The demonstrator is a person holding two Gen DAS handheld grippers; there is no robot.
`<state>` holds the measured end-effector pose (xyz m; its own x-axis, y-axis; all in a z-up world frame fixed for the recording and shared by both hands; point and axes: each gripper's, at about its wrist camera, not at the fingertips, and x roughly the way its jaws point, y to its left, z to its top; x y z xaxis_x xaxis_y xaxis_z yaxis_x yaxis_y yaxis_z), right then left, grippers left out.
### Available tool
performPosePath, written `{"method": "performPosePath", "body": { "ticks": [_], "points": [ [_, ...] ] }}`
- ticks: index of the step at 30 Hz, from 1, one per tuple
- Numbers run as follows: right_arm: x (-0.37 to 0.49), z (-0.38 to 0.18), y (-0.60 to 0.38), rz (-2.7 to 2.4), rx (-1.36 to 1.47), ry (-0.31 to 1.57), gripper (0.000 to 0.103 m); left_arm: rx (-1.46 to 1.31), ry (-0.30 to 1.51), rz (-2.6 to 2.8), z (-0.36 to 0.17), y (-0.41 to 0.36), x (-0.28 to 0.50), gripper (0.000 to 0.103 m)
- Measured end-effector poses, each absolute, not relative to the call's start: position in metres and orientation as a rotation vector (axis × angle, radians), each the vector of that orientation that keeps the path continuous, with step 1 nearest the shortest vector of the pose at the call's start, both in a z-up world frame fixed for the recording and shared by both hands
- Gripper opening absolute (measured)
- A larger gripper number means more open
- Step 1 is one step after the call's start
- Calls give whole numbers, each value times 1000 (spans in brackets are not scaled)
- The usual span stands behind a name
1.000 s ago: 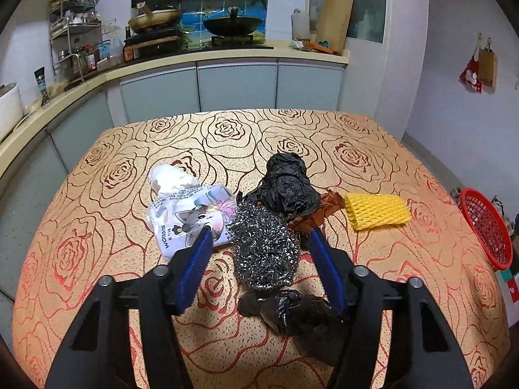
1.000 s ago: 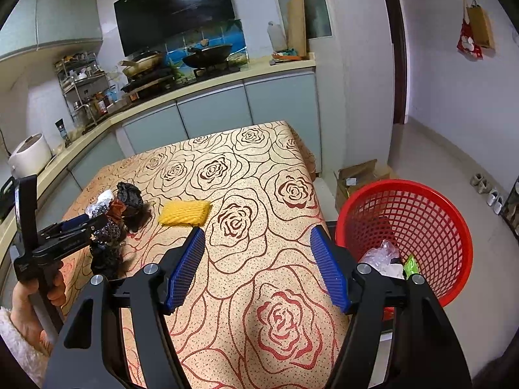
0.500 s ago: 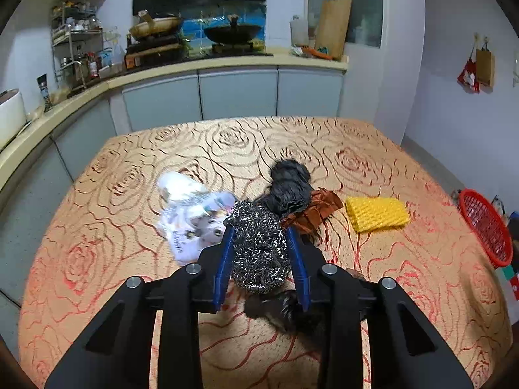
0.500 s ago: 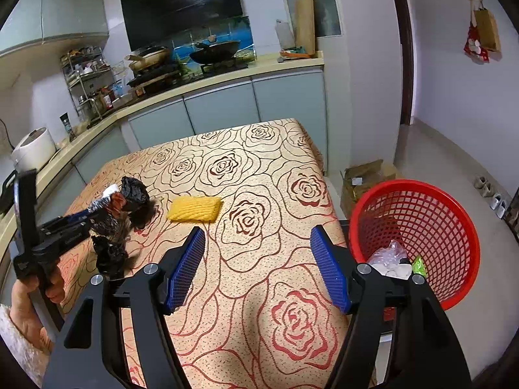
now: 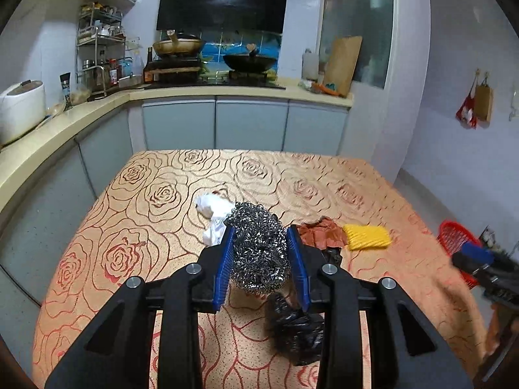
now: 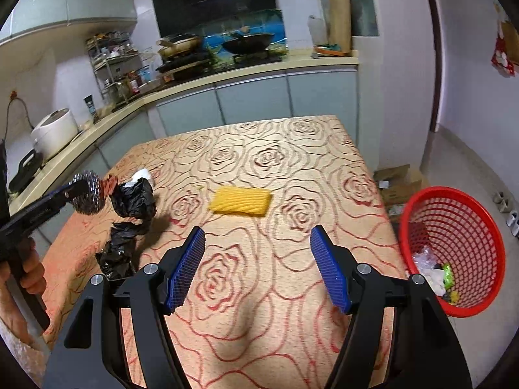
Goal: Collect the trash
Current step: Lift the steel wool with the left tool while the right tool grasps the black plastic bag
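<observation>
A: Scourer status?

B: Steel-wool scourer sits between the blue pads of the left gripper, pinched on both sides. The right wrist view shows it clear of the table.

A: Left jaw motion?

B: Jaws have just been closing, with the scourer between them.

A: Right gripper?

B: Jaws spread, nothing between them. It hangs over bare tablecloth, near the table edge.

A: Other items on the table?

B: Yellow sponge lies flat, mid-table. Black bag lies crumpled just beside the scourer. Brown wrapper touches the sponge's left end. White packet lies behind the scourer.

A: Basket?

B: Red, on the floor, right of the table, with scraps inside.
</observation>
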<state>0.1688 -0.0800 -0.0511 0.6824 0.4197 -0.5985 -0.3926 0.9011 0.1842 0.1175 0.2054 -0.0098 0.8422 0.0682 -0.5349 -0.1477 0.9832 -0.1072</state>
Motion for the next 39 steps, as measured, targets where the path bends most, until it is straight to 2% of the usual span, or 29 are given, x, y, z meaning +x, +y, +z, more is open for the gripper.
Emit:
{"method": "performPosePath", "body": {
  "ticks": [15, 33, 35, 39],
  "points": [
    [175, -49, -68, 493, 36, 692, 65, -93, 457, 89, 29, 188, 96, 31],
    [194, -47, 43, 655, -67, 696, 66, -158, 449, 251, 18, 248, 63, 31],
    [198, -50, 59, 686, -73, 722, 75, -162, 449, 261, 17, 253, 60, 31],
    [198, -55, 83, 713, -111, 735, 77, -183, 452, 279, 14, 263, 55, 31]
  ]
}}
